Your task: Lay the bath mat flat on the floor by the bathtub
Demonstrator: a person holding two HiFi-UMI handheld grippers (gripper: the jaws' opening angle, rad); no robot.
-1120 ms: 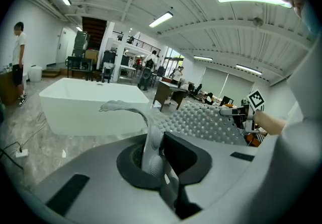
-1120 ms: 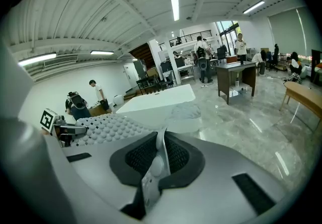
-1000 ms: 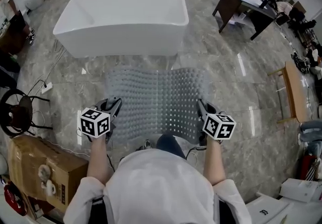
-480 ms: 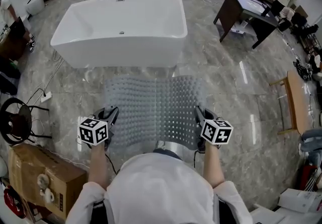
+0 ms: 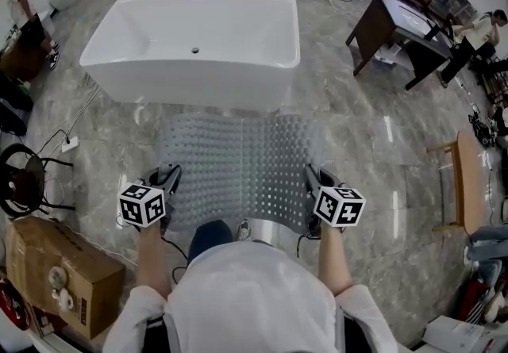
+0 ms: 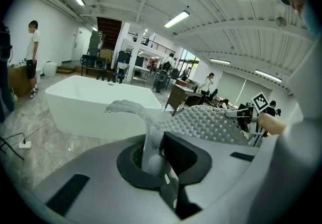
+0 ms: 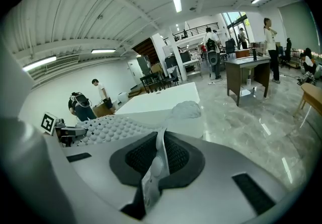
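Observation:
A clear grey bath mat (image 5: 242, 169) studded with bumps hangs stretched between my two grippers, just in front of the white bathtub (image 5: 194, 42). My left gripper (image 5: 168, 181) is shut on the mat's left edge (image 6: 151, 140). My right gripper (image 5: 309, 182) is shut on its right edge (image 7: 157, 160). The mat sags in waves, and its far edge lies near the tub's front wall. In the left gripper view the mat (image 6: 211, 122) rises from the jaws and runs across to the other gripper.
A cardboard box (image 5: 55, 264) stands at the left, with a black stool (image 5: 20, 181) and a cable with a plug (image 5: 70, 141) behind it. A dark desk (image 5: 401, 30) is at the far right, a wooden bench (image 5: 468, 173) further right. People stand at the room's edges.
Both grippers have carried the mat forward toward the tub. The tub now sits closer in the head view, and the mat's far edge has come nearer its front wall.

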